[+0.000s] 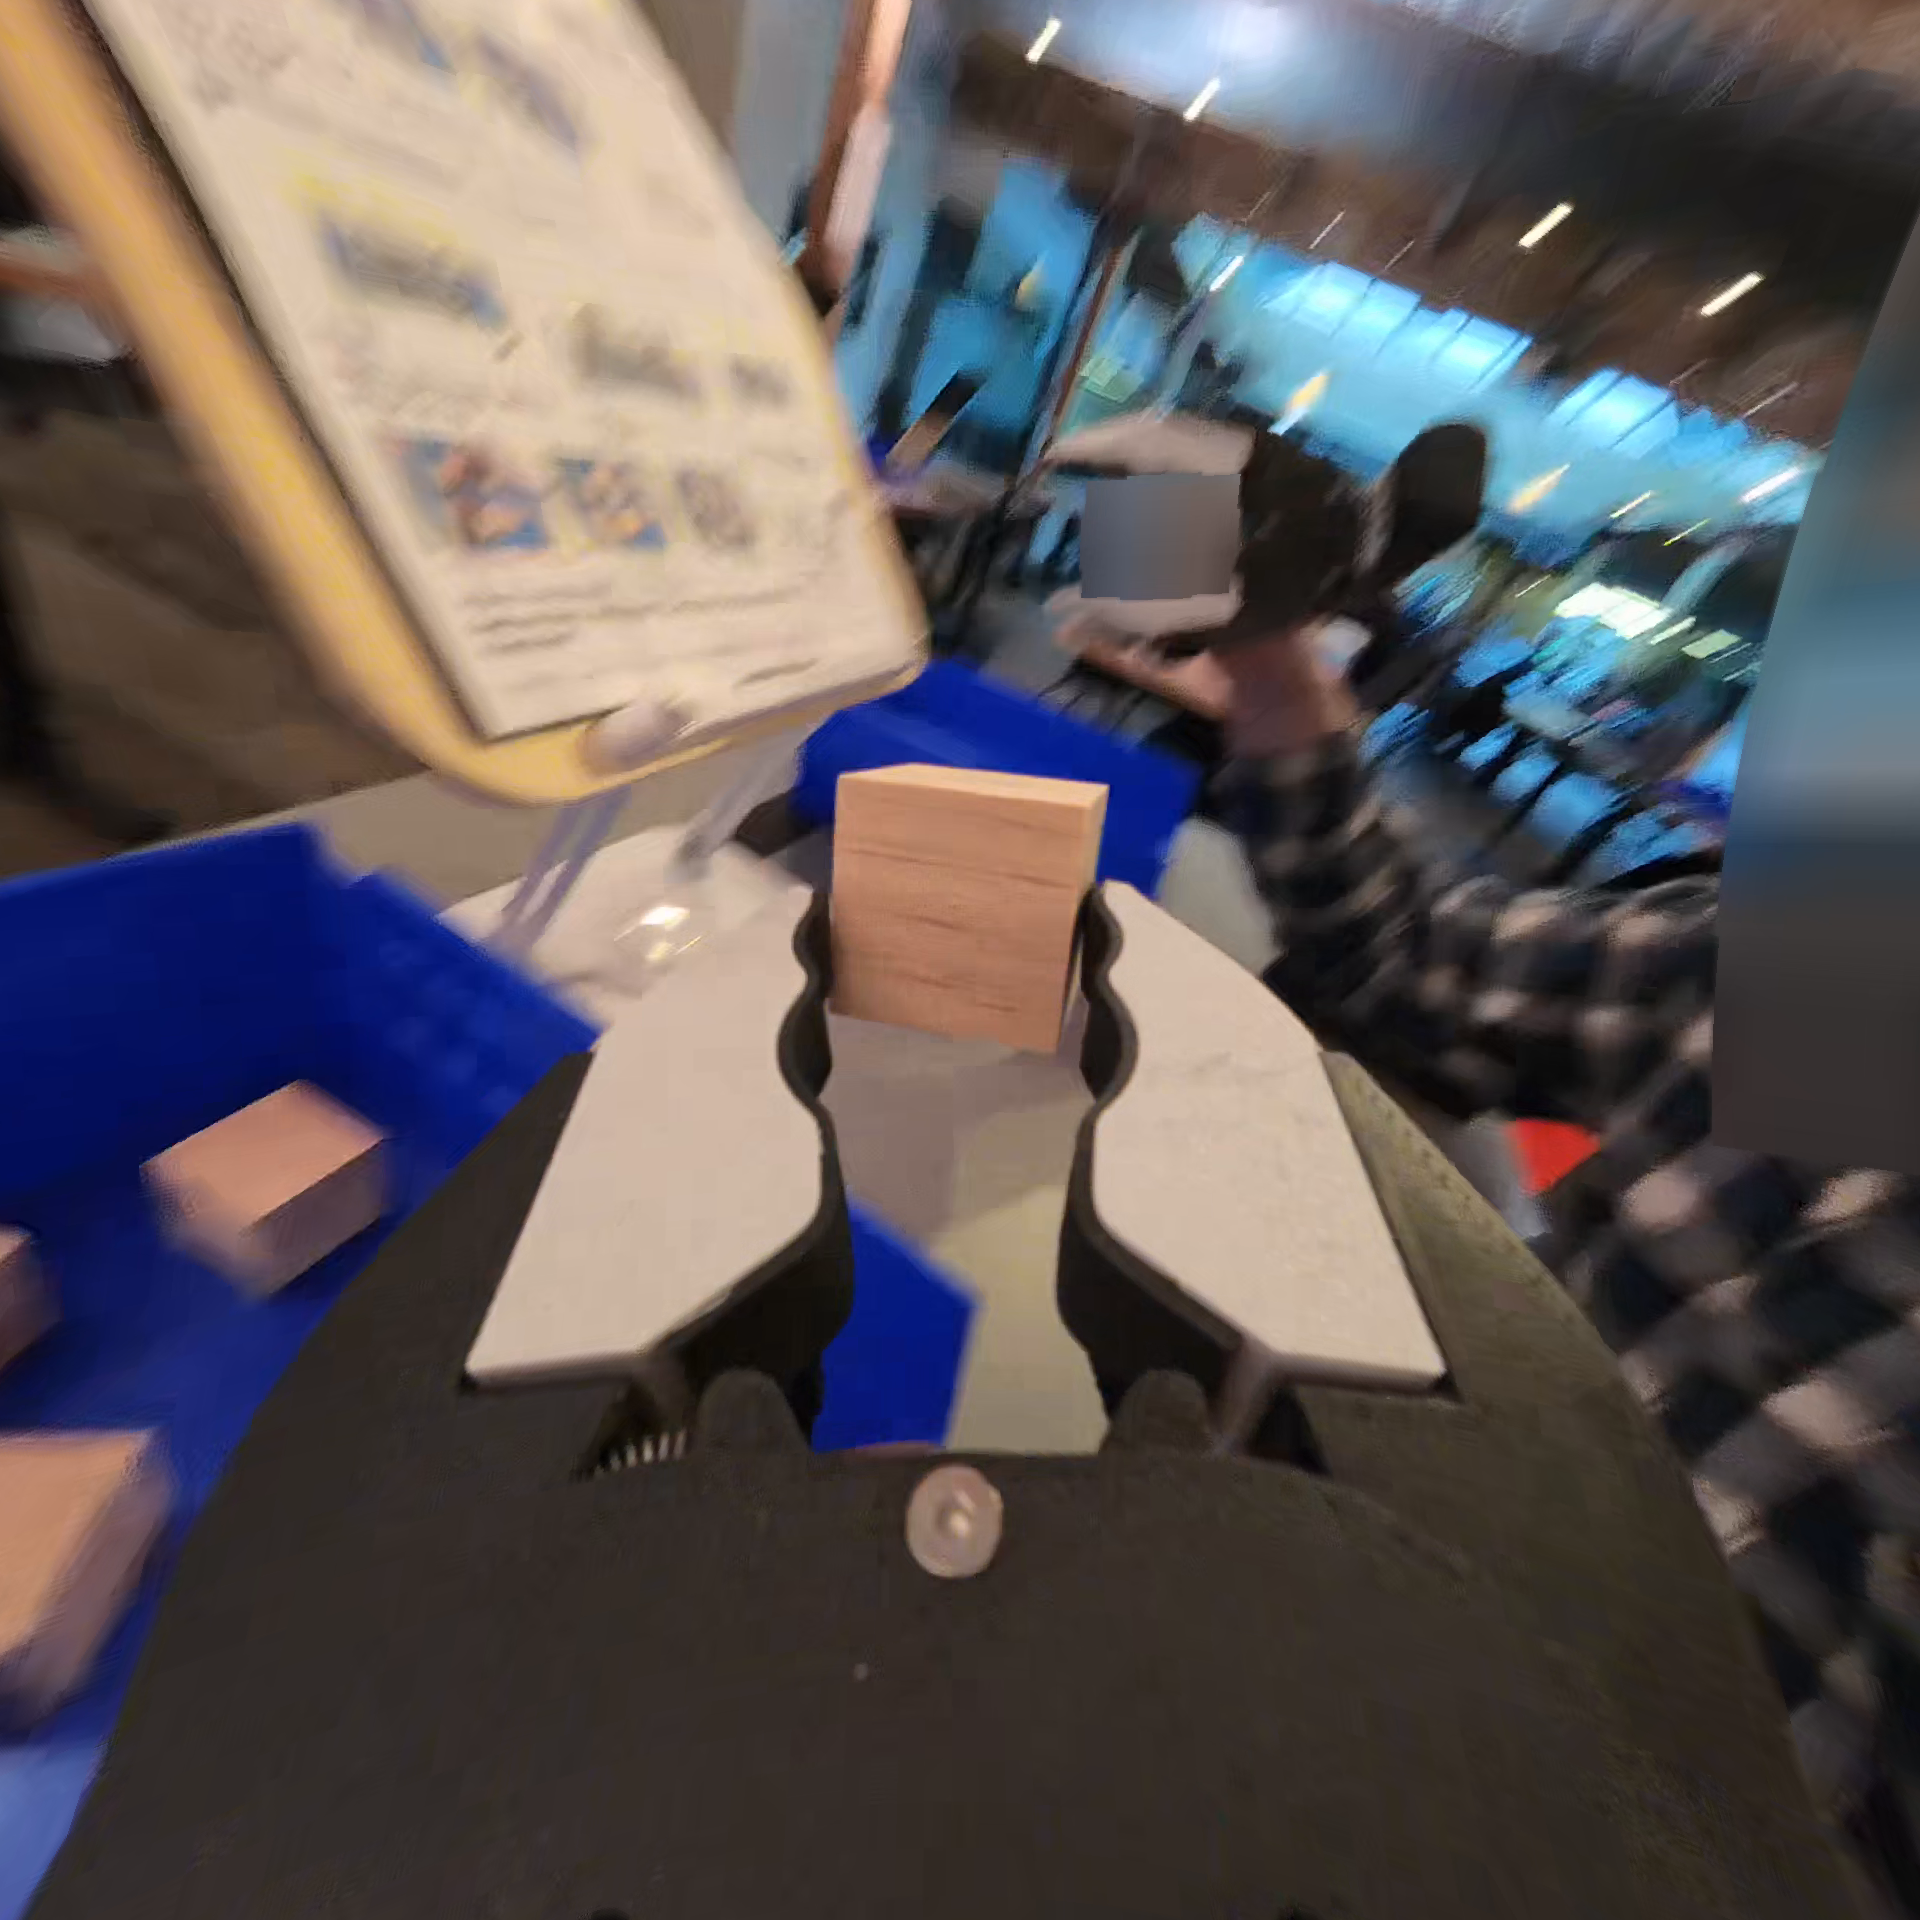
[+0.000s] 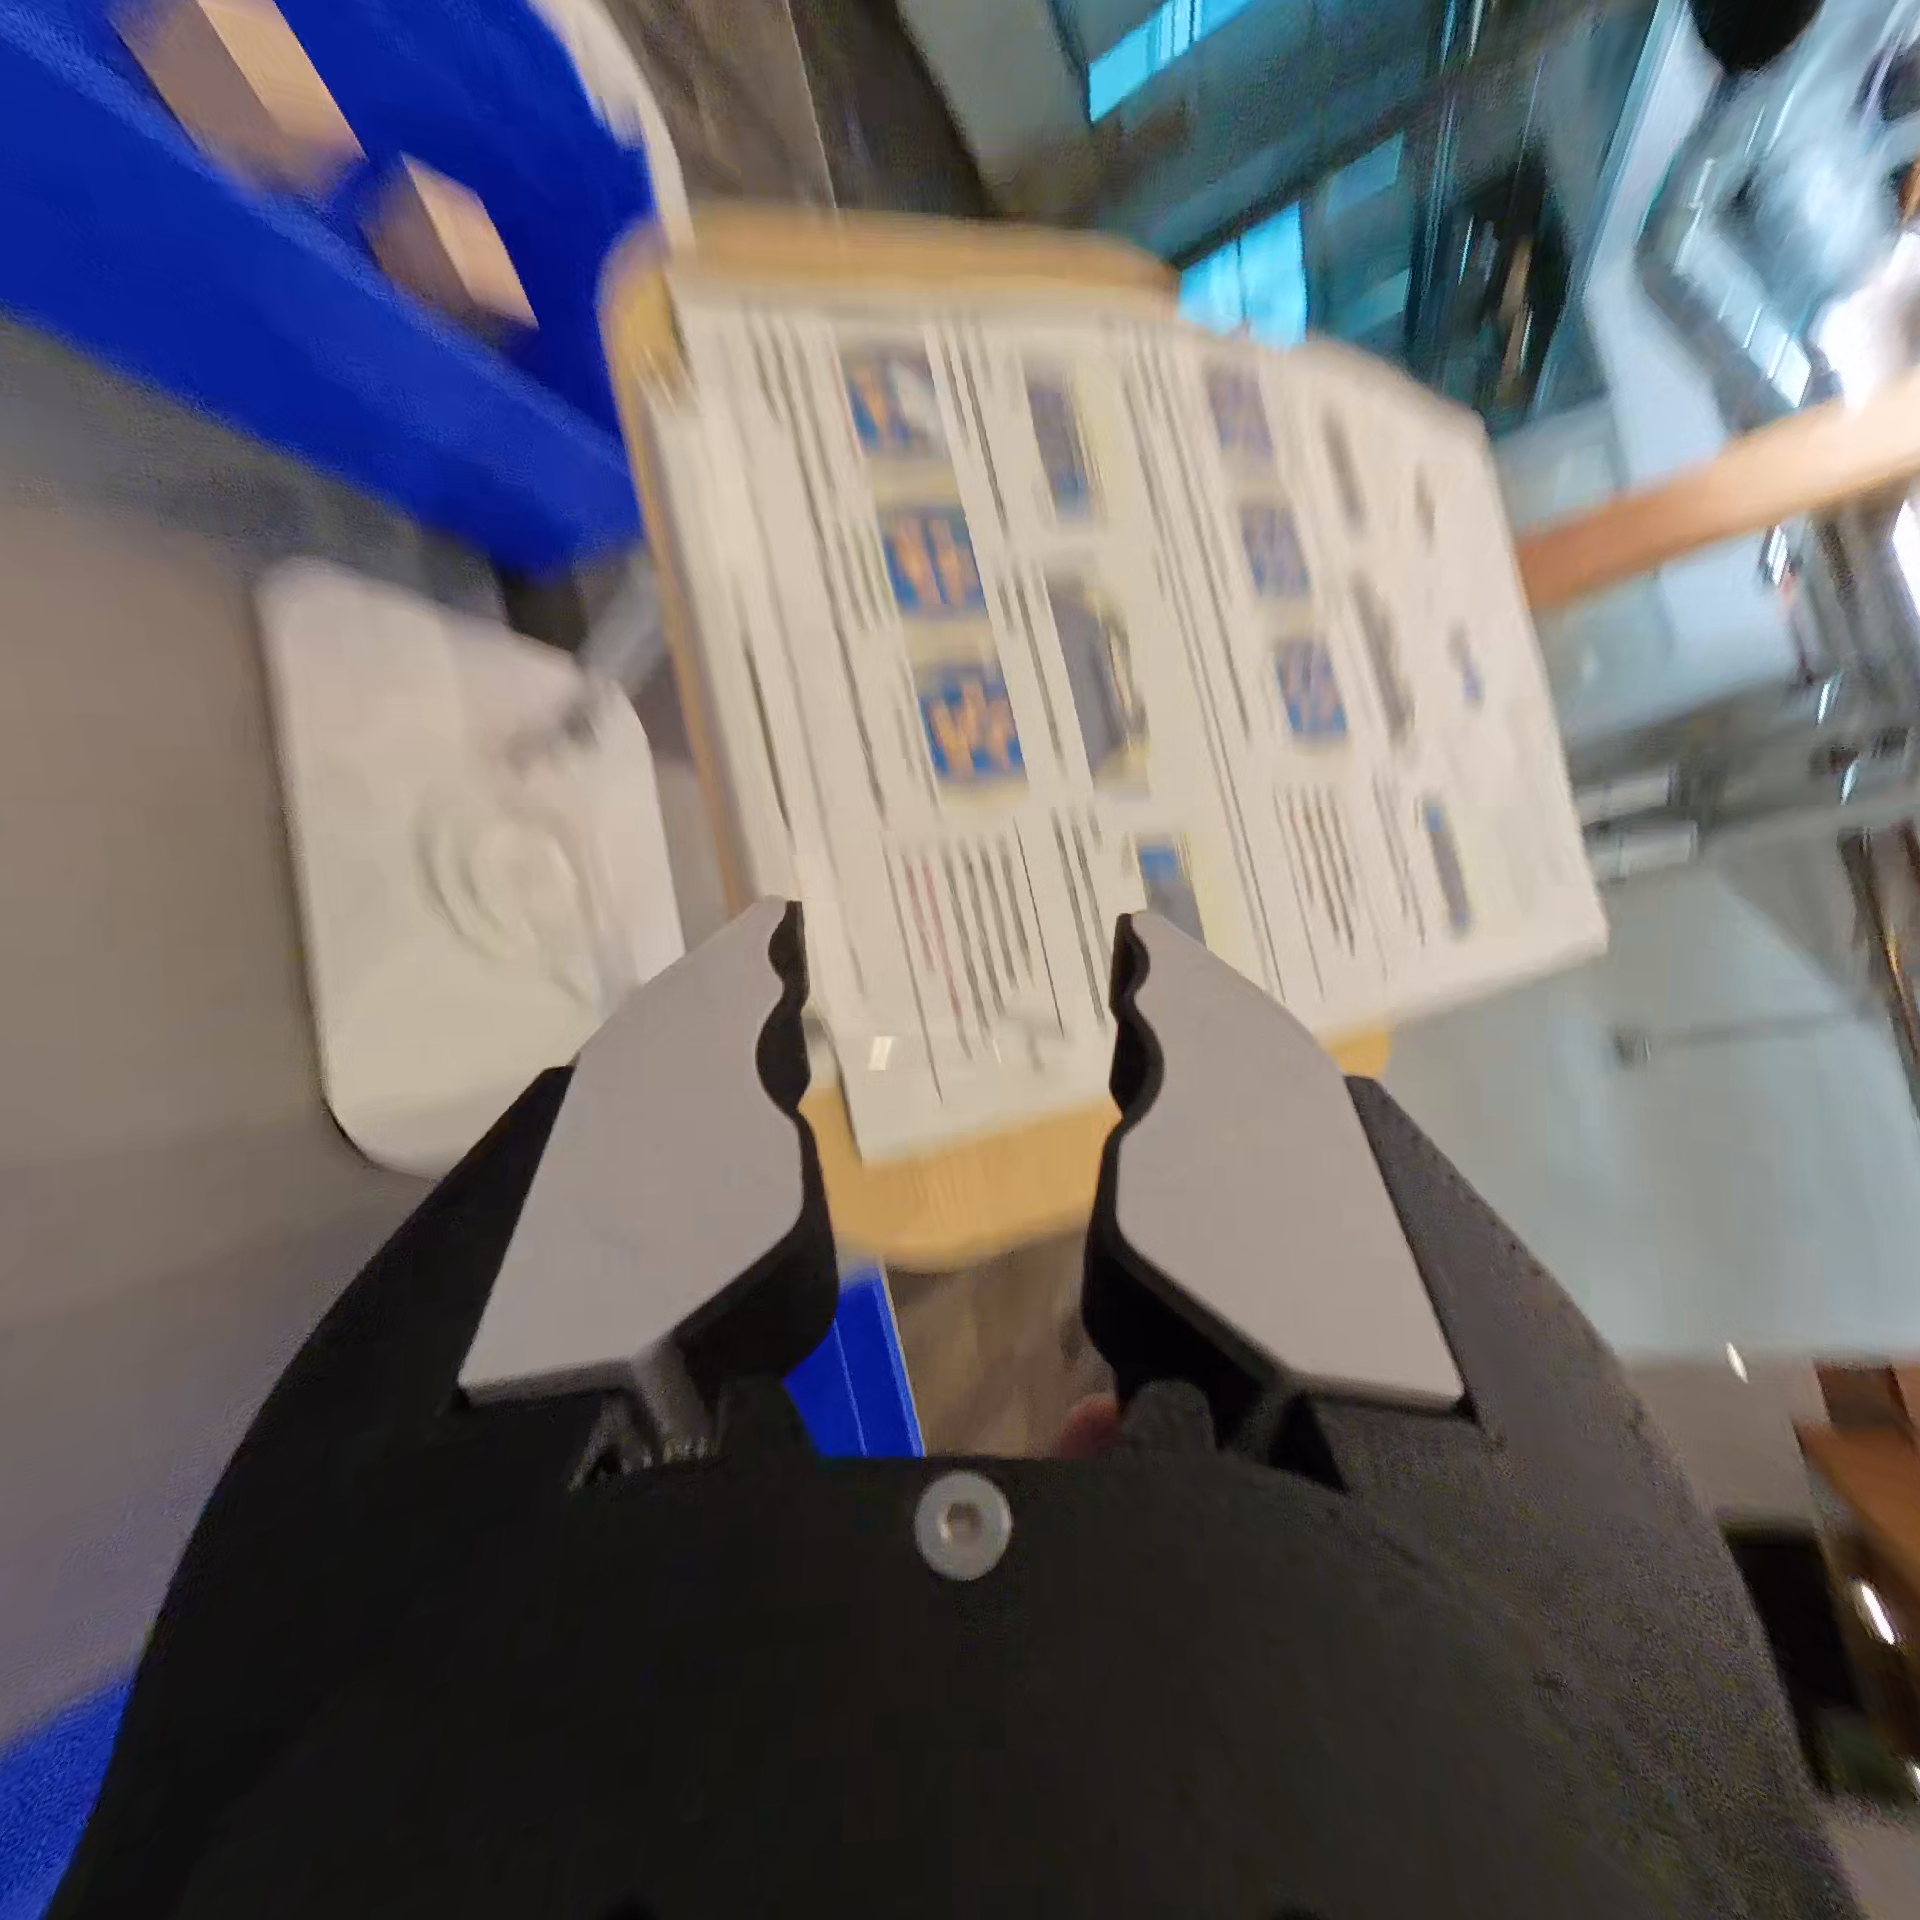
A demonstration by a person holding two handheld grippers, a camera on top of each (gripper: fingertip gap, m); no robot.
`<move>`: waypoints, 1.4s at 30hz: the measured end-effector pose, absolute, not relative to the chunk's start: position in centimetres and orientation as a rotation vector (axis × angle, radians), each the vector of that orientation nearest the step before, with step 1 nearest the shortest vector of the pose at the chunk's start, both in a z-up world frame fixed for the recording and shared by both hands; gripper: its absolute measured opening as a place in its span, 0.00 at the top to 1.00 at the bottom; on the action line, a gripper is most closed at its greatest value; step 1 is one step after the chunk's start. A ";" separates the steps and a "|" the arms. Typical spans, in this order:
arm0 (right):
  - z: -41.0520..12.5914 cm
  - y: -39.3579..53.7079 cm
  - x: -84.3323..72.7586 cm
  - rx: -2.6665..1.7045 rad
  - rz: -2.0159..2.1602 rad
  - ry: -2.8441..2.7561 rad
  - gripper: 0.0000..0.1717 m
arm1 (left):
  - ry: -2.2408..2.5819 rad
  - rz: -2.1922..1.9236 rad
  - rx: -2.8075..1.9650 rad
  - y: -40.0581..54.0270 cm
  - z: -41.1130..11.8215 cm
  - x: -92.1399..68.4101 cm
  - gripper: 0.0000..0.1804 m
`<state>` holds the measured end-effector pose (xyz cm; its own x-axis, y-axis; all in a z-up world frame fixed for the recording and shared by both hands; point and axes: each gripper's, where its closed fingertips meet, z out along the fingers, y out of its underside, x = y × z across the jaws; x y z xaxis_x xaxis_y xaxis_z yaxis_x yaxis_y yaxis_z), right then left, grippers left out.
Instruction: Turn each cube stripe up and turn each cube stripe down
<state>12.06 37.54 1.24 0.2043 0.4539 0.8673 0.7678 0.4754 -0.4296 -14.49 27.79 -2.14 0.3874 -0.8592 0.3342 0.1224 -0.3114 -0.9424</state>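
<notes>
Left hand-held gripper (image 1: 956, 914): wavy black pads clamped on pale wooden cube (image 1: 961, 899), stripe unseen. Right hand-held gripper (image 2: 956, 977): apart, bare. Blue bin (image 1: 208, 1039), blurred, cropped.

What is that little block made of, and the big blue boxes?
The cube held between the left gripper's fingers looks like pale, unpainted wood: fine grain lines cross its matte face. The blue bins look like smooth moulded plastic, evenly coloured, though blur hides detail.
</notes>
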 end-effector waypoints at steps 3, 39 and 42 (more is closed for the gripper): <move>1.3 31.3 5.3 -0.918 -0.128 -1.474 0.64 | 0.688 -1.267 -1.442 25.0 0.0 -11.8 0.75; -5.5 32.1 12.0 -1.471 0.200 -1.870 0.74 | 0.830 -0.922 -1.295 22.2 0.4 -5.0 0.77; -7.5 35.4 18.8 -1.626 -0.004 -1.915 0.74 | 0.821 -0.917 -1.342 22.6 -0.7 -5.9 0.76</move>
<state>18.80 35.36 -7.50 -0.0511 0.8912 0.4508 0.8932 0.2427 -0.3785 -5.94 22.58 -0.68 0.4300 -0.9024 0.0262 0.0739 0.0062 -0.9972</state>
